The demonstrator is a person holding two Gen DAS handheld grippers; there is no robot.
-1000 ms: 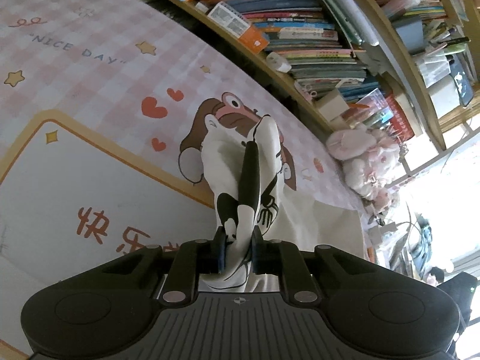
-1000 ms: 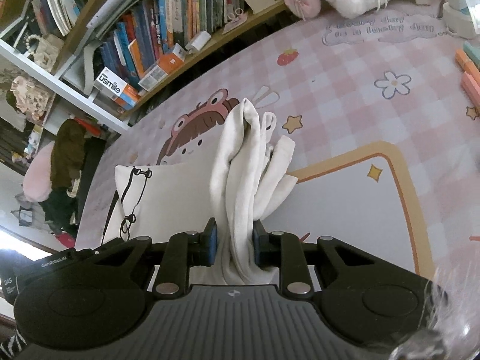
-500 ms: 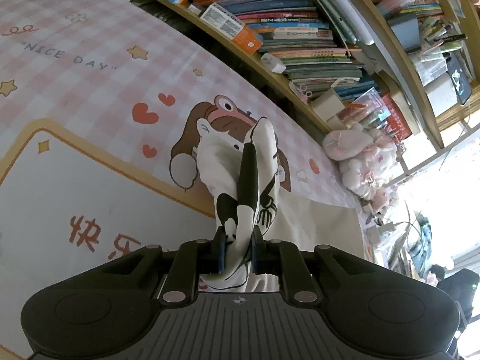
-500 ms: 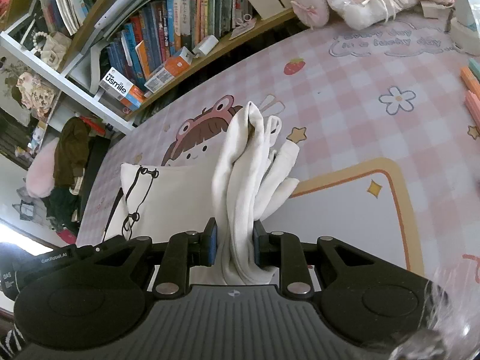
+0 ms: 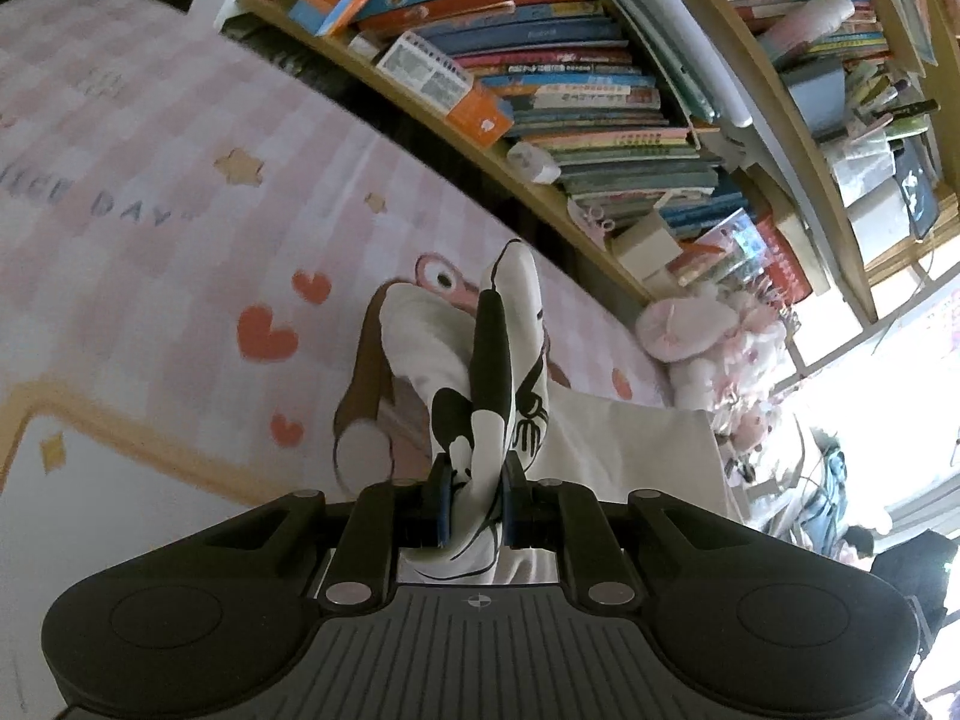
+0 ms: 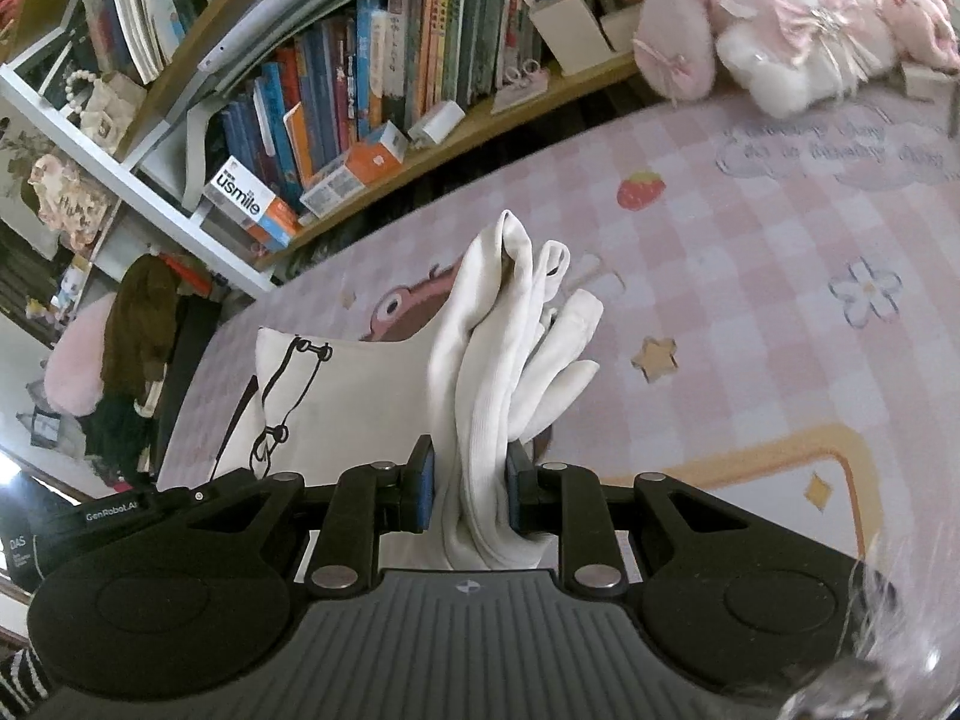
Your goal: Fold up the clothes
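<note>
We see the left gripper at the bottom middle of its frame, jaws nearly closed and pinching a bunched edge of the soft cream cotton garment with black line drawings; the printed fabric stands up between the blue pads in a narrow ridge. In the right wrist view the right gripper sits likewise at the bottom middle, clamped on a thicker gather of plain ribbed cream cloth, several layers deep. The rest of the garment drapes from both grips down onto the pink checked cartoon-print table mat, spreading flat at middle left of the right view. We judge it light, limp and easily creased: it will sag between the two holds and slide little on the mat. Corners or hems look like the best places to hold. Beyond, the wooden bookshelf of colourful books fills the upper frame, and fluffy pink plush toys sit at upper right
</note>
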